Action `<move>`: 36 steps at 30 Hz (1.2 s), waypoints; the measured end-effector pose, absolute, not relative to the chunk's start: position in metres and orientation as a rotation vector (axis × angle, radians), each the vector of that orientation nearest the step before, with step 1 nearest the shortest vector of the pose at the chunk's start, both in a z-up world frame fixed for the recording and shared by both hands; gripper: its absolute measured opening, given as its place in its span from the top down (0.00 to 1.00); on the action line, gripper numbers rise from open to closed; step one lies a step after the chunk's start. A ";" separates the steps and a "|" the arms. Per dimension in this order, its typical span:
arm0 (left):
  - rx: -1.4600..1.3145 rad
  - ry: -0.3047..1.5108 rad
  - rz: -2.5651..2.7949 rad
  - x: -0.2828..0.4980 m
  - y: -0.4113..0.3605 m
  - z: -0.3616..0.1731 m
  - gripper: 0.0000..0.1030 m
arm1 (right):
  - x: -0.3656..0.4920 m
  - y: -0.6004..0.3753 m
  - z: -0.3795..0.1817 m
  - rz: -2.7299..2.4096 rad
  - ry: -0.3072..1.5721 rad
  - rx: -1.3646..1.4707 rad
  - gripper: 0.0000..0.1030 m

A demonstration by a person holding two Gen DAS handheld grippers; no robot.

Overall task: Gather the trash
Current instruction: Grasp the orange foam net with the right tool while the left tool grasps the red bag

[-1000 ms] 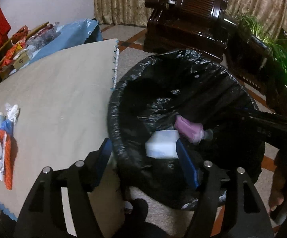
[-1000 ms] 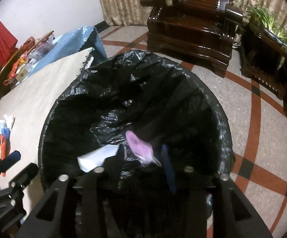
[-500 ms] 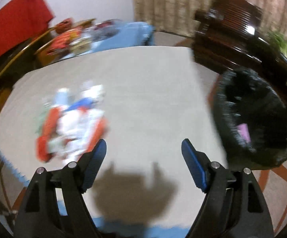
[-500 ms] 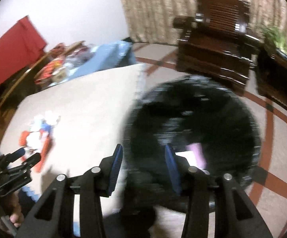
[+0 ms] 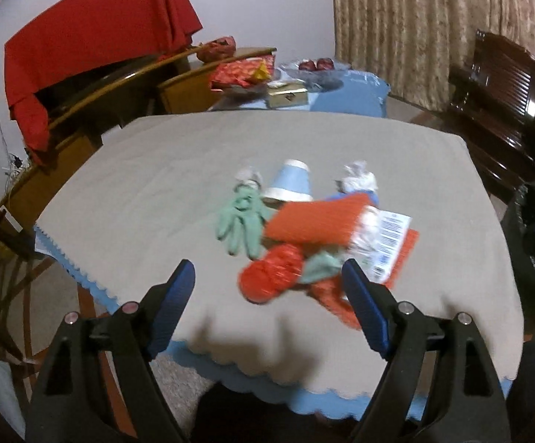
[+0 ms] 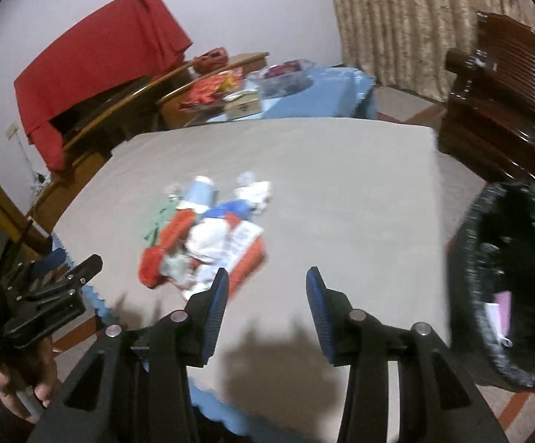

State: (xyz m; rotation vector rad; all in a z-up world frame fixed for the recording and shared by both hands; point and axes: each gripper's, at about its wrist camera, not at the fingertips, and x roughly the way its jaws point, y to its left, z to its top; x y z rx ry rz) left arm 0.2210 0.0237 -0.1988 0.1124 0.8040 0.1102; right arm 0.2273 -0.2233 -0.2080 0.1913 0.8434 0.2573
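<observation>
Two empty claws, left claw (image 5: pixel 268 284) just widened, right claw (image 6: pixel 263 291) parted, trash pile (image 5: pixel 315 232) mid-table, bin (image 6: pixel 507 295) beside table edge.

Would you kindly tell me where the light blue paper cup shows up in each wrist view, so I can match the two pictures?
Left wrist view: the light blue paper cup lies just above centre, at the far edge of the trash pile, right of the green glove.
Right wrist view: the cup sits left of centre, again at the pile's far edge.
Shared landmark: the red cloth, upper left in both.
</observation>
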 end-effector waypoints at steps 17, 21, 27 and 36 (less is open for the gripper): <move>0.100 0.781 0.060 0.243 0.094 -0.232 0.23 | 0.294 -0.092 -0.247 0.303 0.869 0.144 0.58; 0.077 0.787 0.039 0.250 0.098 -0.240 0.23 | 0.306 -0.083 -0.258 0.303 0.890 0.136 0.58; 0.079 0.819 -0.021 0.262 0.089 -0.261 0.23 | 0.317 -0.076 -0.269 0.332 0.917 0.121 0.85; 0.095 0.873 -0.088 0.277 0.070 -0.286 0.23 | 0.315 -0.099 -0.247 0.341 0.841 0.191 0.90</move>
